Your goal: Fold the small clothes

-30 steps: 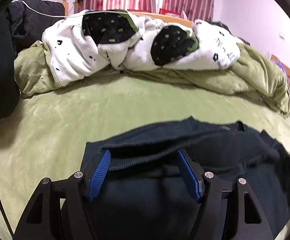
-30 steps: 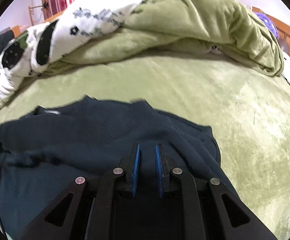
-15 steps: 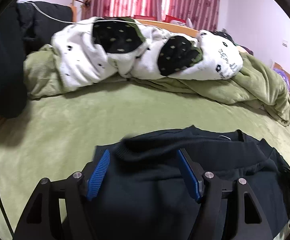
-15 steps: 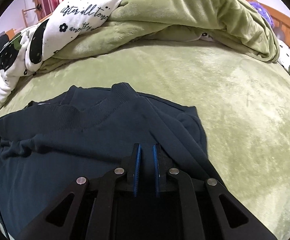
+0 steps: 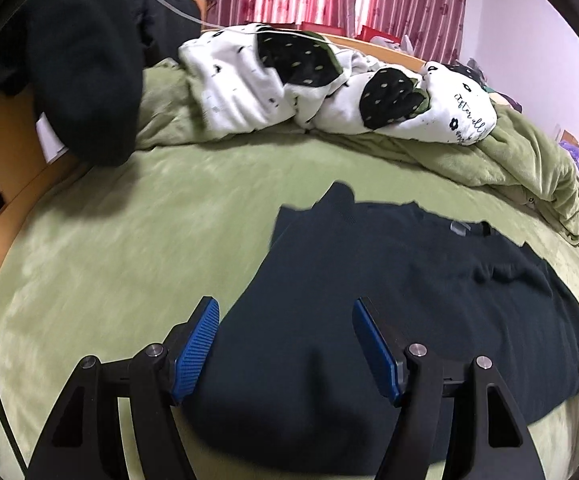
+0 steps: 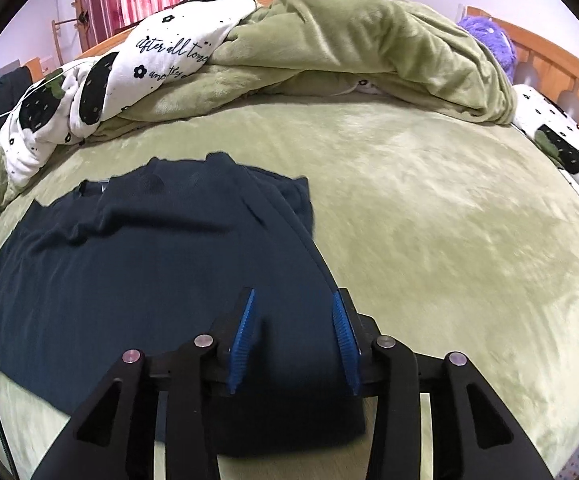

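A dark navy garment (image 5: 409, 300) lies flat on the green bed cover (image 5: 129, 240), its neck end toward the far side; it also shows in the right wrist view (image 6: 149, 264). My left gripper (image 5: 285, 312) is open and empty, its blue pads (image 5: 195, 344) above the garment's near left part. My right gripper (image 6: 293, 304) is open and empty, above the garment's near right edge, where folded layers (image 6: 285, 208) run along that side.
A bunched green blanket (image 6: 369, 48) and a white black-patterned quilt (image 5: 329, 84) lie across the far side of the bed. Dark clothing (image 5: 85, 64) hangs at the far left over the wooden bed frame (image 5: 17, 200). A wooden headboard (image 6: 561, 76) stands at the right.
Both grippers have drawn back from the garment and risen. The right gripper, shut before, has opened and let go of the cloth. The garment now lies flat on the bed.
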